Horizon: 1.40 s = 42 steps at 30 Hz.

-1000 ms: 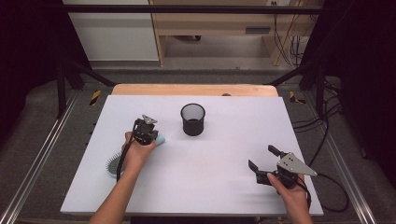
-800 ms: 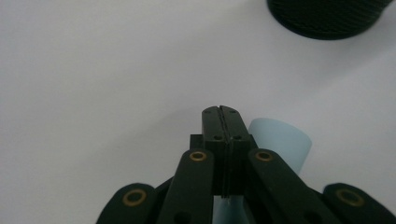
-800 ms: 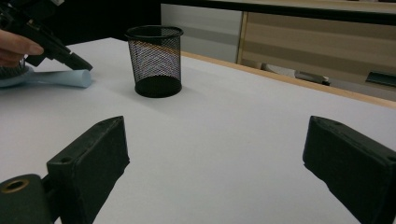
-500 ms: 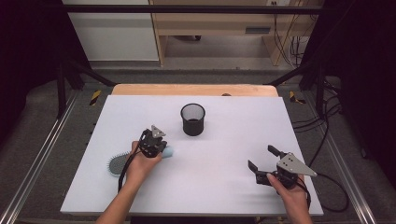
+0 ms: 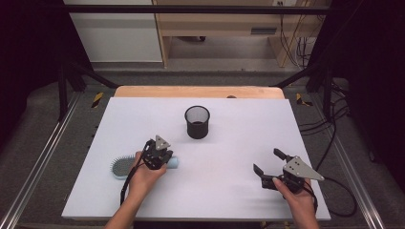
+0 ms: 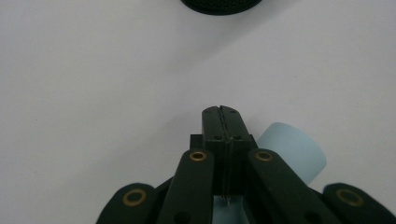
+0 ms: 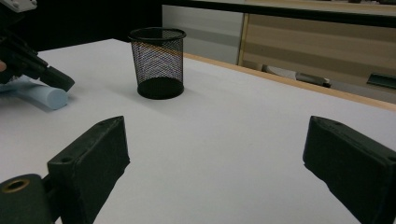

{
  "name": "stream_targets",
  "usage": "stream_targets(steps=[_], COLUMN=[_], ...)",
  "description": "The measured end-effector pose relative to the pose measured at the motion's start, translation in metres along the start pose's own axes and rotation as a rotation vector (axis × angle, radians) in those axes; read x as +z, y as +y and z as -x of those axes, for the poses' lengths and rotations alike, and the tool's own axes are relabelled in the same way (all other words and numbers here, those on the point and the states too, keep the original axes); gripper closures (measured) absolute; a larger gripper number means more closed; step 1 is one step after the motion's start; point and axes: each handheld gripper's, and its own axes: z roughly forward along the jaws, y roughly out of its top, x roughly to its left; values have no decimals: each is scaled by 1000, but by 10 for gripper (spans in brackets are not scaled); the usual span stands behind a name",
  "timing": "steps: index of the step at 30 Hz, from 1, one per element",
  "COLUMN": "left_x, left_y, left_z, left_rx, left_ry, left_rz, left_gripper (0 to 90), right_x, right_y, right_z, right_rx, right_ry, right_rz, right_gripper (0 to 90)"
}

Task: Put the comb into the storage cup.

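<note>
No writing can be read anywhere. The white table [image 5: 239,143] stands in a dim room, a black mesh cup [image 5: 197,122] on it. The pale blue hairbrush [image 5: 125,166] lies at its left; the left gripper [image 5: 160,157], jaws pressed together, sits over its handle. The right gripper [image 5: 265,162] is spread wide

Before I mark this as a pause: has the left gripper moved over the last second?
Yes. The left gripper has shifted right and toward the near edge, now lower than the mesh cup, over the brush handle; jaws shut.
</note>
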Motion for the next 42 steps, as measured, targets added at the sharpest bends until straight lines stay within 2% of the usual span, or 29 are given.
stream_targets(steps=[16,19,24,27,32,42], left_x=[-8,-10,-10,-9,-9,-21], left_y=[-8,-9,-11,-13,-14,-24], left_z=[0,3,8,11,13,21], left_rx=[-3,2,12,-4,-4,9], left_ry=[-29,-50,-61,-76,-83,-118], left_rz=[-5,-5,-8,-5,-8,-14], left_gripper=[900,900,900,900,900,900], right_x=[1,1,1,1,1,3], right_y=[1,1,1,1,1,1], right_z=[-2,-2,-3,-3,-3,-5], right_rx=[-5,-5,-5,-5,-8,-8], right_ry=[21,21,24,25,27,38], right_rz=[-9,-11,-15,-15,-13,-20], right_gripper=[70,70,70,70,70,70])
